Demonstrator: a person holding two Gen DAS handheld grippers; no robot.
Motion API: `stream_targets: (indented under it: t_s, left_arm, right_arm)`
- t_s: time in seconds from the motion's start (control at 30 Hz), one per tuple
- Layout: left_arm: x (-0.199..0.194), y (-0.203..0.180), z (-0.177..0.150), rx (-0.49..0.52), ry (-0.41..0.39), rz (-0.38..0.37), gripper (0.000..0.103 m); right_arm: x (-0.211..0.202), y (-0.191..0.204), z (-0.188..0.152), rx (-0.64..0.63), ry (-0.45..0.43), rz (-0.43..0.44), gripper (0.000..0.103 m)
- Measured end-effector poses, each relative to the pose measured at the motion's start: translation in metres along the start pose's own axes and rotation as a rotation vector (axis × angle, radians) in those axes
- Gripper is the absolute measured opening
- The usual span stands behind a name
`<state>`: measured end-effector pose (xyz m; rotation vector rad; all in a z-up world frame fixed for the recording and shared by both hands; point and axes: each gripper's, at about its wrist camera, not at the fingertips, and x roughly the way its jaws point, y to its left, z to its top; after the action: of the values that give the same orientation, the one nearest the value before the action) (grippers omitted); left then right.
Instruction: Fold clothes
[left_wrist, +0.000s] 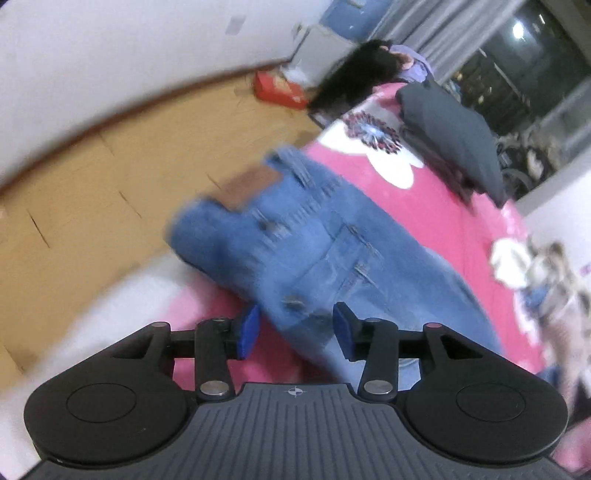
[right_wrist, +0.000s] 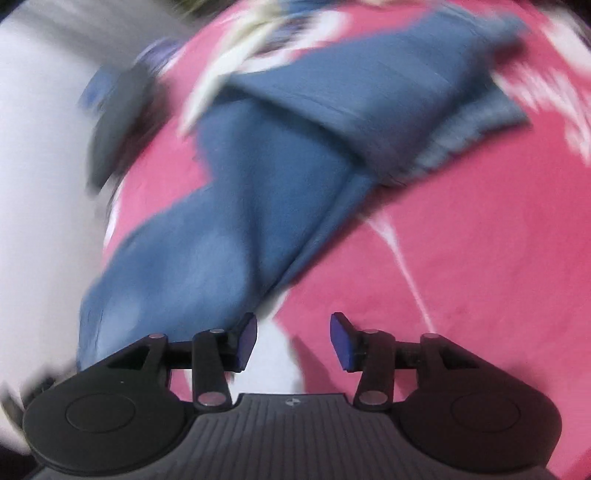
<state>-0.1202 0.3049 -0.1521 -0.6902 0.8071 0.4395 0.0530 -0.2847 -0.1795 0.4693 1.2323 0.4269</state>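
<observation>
Blue jeans (left_wrist: 314, 240) lie on a pink bedspread (left_wrist: 443, 206), waistband with its brown patch (left_wrist: 247, 184) near the bed's edge. My left gripper (left_wrist: 295, 334) hovers over the jeans with its blue pads apart and not pressing the denim: open. In the right wrist view the jeans (right_wrist: 258, 177) show a leg folded across itself on the bedspread (right_wrist: 461, 240). My right gripper (right_wrist: 293, 341) is open just right of the denim's near end, with only bedspread seen between its fingers. Both views are blurred.
A wooden floor (left_wrist: 92, 192) runs left of the bed, with a red box (left_wrist: 277, 88) by the wall. A dark-haired person (left_wrist: 354, 74) is at the far end. A dark grey pillow (left_wrist: 454, 136) and a pile of clothes (left_wrist: 535, 273) lie on the bed.
</observation>
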Motion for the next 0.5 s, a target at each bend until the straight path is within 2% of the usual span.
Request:
stream_targets:
  t_s: [0.1,0.2,0.23,0.37,0.43,0.5]
  left_arm:
    - [-0.02,-0.004,0.015,0.084,-0.084,0.006,0.045]
    - [-0.007,-0.028,0.035,0.205,-0.12,-0.015,0.049]
    - [0.006,-0.042,0.04,0.294,-0.101,-0.042,0.052]
    - [0.059,-0.099,0.045,0.78,-0.077,-0.022,0.053]
    - [0.085,-0.115,0.046,0.918,-0.035,-0.034,0.053]
    - [0.105,-0.124,0.05,0.993,0.01,-0.057,0.053]
  right_arm:
    - [-0.017,0.038,0.008,-0.211,-0.014,0.128,0.048]
    - [-0.005,0.087,0.023,-0.435,-0.107,0.192,0.048]
    - [0.004,0.103,0.028,-0.501,-0.129,0.207,0.048]
    - [0.061,0.164,0.047,-0.779,-0.122,0.244,0.047]
    - [0.09,0.181,0.057,-0.88,-0.08,0.225,0.047]
    - [0.117,0.194,0.069,-0.959,-0.033,0.21,0.047]
